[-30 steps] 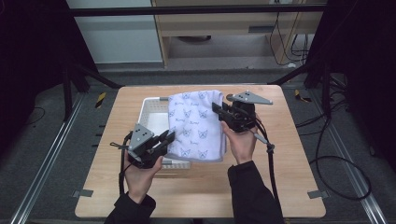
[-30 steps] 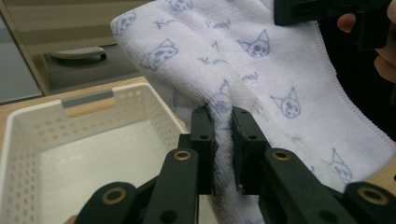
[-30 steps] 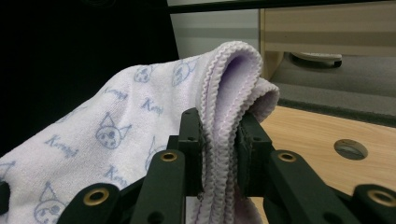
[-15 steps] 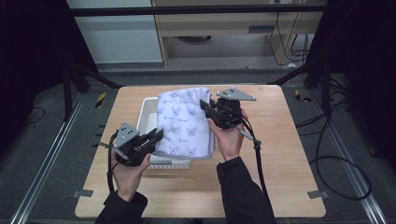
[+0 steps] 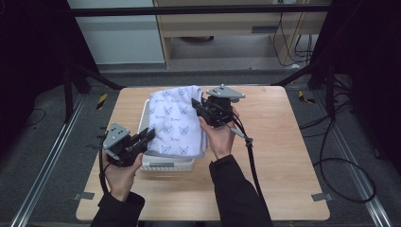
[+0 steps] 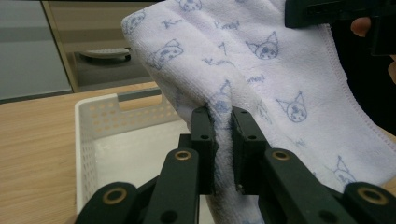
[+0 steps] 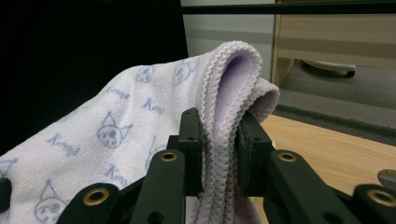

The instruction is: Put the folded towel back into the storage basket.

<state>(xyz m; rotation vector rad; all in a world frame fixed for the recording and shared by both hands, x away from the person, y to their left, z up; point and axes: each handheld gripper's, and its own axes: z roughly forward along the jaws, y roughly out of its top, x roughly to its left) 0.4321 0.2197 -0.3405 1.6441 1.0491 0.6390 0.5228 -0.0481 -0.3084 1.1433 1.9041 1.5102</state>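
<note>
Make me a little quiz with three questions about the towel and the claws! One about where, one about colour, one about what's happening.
1. Where is the towel?
A. draped over the basket
B. on the floor
C. folded beside the basket

2. What colour is the basket?
A. red
B. white
C. black

3. What is the left claw doing?
A. hanging open
B. pinching the basket rim
C. pinching the towel

Answers:
1 A, the high view shows the towel lying across the basket on the table.
2 B, its holed wall looks white in the left gripper view.
3 C, towel cloth sits squeezed between its jaws; the right claw pinches the towel's folded edge too.
</note>
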